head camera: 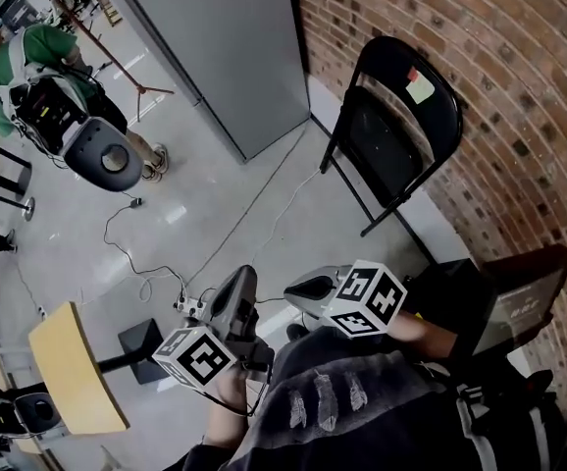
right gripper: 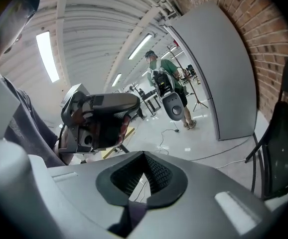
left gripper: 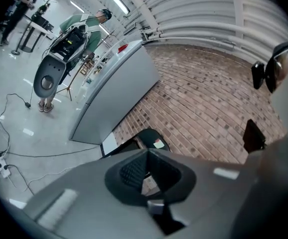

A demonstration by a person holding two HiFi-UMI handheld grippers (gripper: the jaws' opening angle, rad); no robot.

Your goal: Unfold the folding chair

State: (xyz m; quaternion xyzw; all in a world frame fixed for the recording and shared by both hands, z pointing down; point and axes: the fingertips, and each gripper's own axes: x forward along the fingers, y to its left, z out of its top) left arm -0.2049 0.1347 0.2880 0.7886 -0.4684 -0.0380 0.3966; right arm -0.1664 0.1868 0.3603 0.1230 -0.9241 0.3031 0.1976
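The black folding chair point(head camera: 393, 126) stands against the brick wall point(head camera: 529, 77), with a pale sticker on its backrest. It looks closed or nearly so, its seat steep against the back. Both grippers are held low, near the person's body, well short of the chair. My left gripper point(head camera: 243, 283) and my right gripper point(head camera: 300, 287) point toward the floor in front of it. In the left gripper view the chair point(left gripper: 152, 139) shows just above the shut jaws point(left gripper: 146, 176). The right gripper view has the chair point(right gripper: 282, 148) at its right edge, and that gripper point(right gripper: 146, 176) is shut on nothing.
A tall grey partition point(head camera: 215, 47) stands left of the chair. Cables point(head camera: 227, 234) trail over the shiny floor to a power strip point(head camera: 190, 307). A yellow-topped small table point(head camera: 68, 369) is at lower left. A person in green point(head camera: 24, 67) with equipment stands far left. A dark case point(head camera: 504, 297) sits at right.
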